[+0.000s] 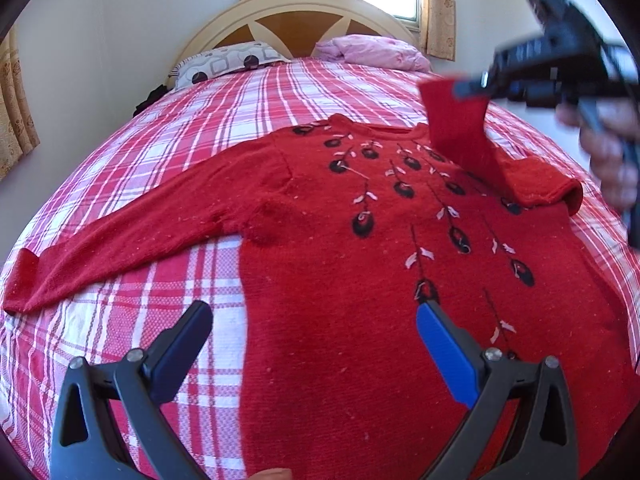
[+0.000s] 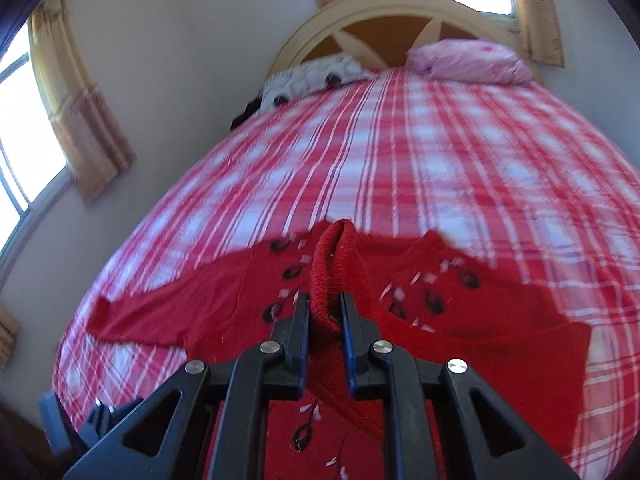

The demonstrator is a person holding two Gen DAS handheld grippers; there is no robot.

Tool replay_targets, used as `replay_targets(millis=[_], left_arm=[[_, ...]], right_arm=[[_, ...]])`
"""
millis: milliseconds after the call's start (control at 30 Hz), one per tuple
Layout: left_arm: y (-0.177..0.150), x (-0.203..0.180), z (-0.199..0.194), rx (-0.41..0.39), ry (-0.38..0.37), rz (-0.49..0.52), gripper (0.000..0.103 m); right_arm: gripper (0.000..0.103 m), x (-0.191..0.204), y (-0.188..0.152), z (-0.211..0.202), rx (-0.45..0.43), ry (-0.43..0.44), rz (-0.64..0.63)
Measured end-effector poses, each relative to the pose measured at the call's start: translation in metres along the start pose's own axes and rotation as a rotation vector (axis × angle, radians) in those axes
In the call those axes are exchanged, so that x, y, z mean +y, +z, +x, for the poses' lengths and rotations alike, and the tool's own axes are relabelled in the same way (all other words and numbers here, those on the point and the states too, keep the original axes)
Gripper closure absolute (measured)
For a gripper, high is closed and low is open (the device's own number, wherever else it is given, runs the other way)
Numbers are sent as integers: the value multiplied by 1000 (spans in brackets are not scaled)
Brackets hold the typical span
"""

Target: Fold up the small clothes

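Observation:
A small red knitted sweater (image 1: 340,240) with black and white flower stitching lies face up on the checked bedspread (image 1: 168,136). Its left sleeve (image 1: 120,240) stretches flat toward the bed's left side. My right gripper (image 2: 325,304) is shut on the cuff of the right sleeve (image 2: 332,264) and holds it lifted above the sweater's chest; in the left wrist view that gripper (image 1: 472,86) hangs at the upper right with the sleeve (image 1: 456,120) draped from it. My left gripper (image 1: 316,320) hovers open over the sweater's lower left edge, nothing between its fingers.
A patterned pillow (image 1: 224,62) and a crumpled pink blanket (image 1: 372,52) lie at the curved headboard (image 1: 296,12). Curtained windows are behind the bed and on the left wall (image 2: 24,120). A hand (image 1: 608,152) holds the right gripper at the right edge.

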State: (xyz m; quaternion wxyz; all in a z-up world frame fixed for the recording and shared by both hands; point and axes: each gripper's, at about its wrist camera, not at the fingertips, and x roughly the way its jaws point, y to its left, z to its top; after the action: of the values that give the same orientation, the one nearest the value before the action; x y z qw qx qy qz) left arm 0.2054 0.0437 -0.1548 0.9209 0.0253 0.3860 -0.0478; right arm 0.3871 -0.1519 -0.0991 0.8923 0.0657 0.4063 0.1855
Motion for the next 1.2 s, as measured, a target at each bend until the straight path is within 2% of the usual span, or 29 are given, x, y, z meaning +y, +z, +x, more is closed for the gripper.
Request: replay_targets(millis=[100, 167, 200, 233, 433, 500, 633, 733, 800, 867, 967, 1100, 1167, 1200], left_arm=[[3, 2, 1, 17, -8, -4, 0], [6, 2, 3, 33, -29, -12, 0], [9, 1, 4, 42, -49, -18, 0], [12, -1, 3, 44, -55, -15, 0], [41, -36, 8, 36, -89, 93, 0], [50, -46, 16, 25, -82, 135, 0], [72, -55, 41, 64, -121, 106, 16], [82, -61, 62, 103, -136, 54, 32], [86, -65, 76, 134, -146, 34, 37], [88, -70, 84, 152, -165, 23, 51], [89, -74, 103, 214, -180, -1, 54], [91, -71, 111, 229, -171, -36, 54], [89, -69, 113, 256, -178, -61, 45], [88, -70, 112, 254, -180, -48, 44]], right_arm=[[87, -1, -19, 31, 112, 42, -13], [72, -3, -32, 36, 144, 37, -35], [47, -5, -37, 35, 154, 35, -48], [29, -8, -43, 30, 153, 37, -52], [29, -54, -72, -27, 107, 66, 21], [29, -70, -84, -48, 86, 51, 38], [29, -101, -112, -90, 39, -10, 68], [29, -111, -131, -113, 4, -40, 56], [29, -114, -142, -125, -24, -53, 34], [29, -113, -149, -132, -47, -44, 22], [29, -116, -156, -136, -64, -18, 35], [29, -122, -159, -131, -70, -12, 66], [29, -124, -163, -133, -82, -9, 81], [29, -126, -165, -133, -87, -6, 90]])
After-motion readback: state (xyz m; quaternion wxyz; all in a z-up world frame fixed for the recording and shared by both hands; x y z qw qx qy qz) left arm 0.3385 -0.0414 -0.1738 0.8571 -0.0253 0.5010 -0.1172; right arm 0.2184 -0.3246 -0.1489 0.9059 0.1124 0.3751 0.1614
